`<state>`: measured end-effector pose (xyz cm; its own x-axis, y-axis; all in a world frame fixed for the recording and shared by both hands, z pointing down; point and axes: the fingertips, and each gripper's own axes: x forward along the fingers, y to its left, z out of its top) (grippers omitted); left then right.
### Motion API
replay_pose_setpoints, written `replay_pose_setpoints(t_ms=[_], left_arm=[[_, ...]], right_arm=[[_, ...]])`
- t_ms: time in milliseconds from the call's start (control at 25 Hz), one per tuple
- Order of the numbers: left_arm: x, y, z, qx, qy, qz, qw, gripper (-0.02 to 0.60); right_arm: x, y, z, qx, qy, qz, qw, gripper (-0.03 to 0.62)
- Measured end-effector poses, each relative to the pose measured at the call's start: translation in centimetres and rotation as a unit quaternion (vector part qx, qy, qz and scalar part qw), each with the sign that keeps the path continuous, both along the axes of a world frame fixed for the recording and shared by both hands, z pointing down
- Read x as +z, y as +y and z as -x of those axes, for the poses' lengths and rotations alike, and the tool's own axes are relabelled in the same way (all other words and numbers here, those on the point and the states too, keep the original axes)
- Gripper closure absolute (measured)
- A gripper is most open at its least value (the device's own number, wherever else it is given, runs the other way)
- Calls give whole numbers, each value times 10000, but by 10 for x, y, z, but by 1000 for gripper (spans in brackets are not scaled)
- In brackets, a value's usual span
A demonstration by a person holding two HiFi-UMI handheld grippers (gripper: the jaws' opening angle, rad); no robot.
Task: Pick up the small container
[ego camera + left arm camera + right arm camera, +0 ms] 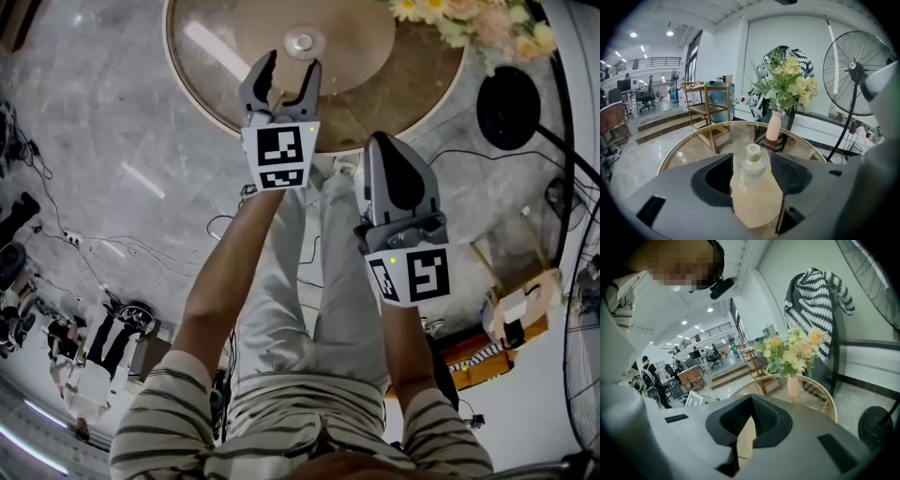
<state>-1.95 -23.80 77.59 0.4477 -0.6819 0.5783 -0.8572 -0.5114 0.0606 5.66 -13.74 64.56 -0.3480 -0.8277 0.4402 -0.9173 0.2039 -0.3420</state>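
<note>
- The left tool (pixel 293 62) is held out over the near edge of the round glass counter (pixel 211 70), its marker cube turned towards the head camera.
- Its jaws are seen spread apart, released, with nothing clamped between the pads.
- The small container (pixel 751 163), a clear glass pot with a silvery cap, is stood upright on the counter.
- In the left gripper view the container is framed squarely in the gap between the two jaws, close to both inner faces; whether either face touches it cannot be told.
- In the head view the container is seen just past the fingertips, in line with the opening.
- The right tool (pixel 386 146) is held lower and nearer the person's body, off the counter's edge and well apart from the container.
- Its jaws are brought together at the tips, clenched on nothing.
- A pink vase of flowers (pixel 773 126) is stood at the far side of the counter, beyond the container.
</note>
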Motion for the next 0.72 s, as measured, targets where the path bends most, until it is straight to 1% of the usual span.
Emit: replay_pose_setpoints(t_ms=[120, 240, 520, 720], left_arm=[[9, -5, -4, 41, -51, 41, 10000, 304], [20, -9, -9, 119, -92, 106, 9998, 273], [37, -23, -19, 195, -181, -48, 9996, 220], [47, -33, -25, 193, -264, -99, 9994, 203]], right_arm=[[5, 0, -1, 7, -20, 29, 10000, 586], [11, -1, -1, 23, -47, 70, 10000, 586], [19, -3, -2, 13, -62, 74, 10000, 585], [24, -2, -5, 7, -52, 113, 9999, 585]])
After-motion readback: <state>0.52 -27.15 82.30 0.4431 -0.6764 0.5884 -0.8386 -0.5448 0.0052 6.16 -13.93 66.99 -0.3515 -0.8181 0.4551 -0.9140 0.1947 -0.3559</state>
